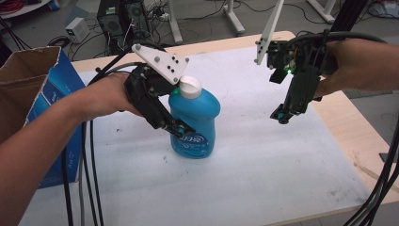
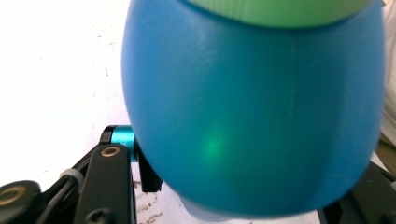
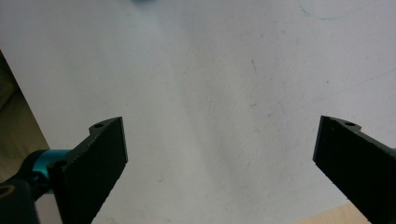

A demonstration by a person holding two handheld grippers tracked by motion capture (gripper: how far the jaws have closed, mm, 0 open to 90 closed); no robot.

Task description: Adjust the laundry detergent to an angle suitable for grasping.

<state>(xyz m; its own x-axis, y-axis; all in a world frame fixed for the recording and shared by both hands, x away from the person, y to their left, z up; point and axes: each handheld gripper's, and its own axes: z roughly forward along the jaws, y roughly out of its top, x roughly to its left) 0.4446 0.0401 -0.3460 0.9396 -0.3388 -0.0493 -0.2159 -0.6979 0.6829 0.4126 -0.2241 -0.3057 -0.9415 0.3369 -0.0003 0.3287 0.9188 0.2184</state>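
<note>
A blue detergent bottle with a white cap stands near the middle of the white mat. My left gripper comes in from the left and is shut on the bottle's body; one black jaw crosses its front above the label, the other is hidden behind. In the left gripper view the bottle bulges between the jaws of the left gripper, pressed against the jaw on the left. My right gripper hangs over the mat's right side, pointing down. Its jaws are wide apart over bare mat, so the right gripper is open and holds nothing.
A blue cardboard box with open flaps stands at the table's left edge. Black cables trail along the mat's left side and others hang at the lower right. The wooden table edge shows to the right of the mat.
</note>
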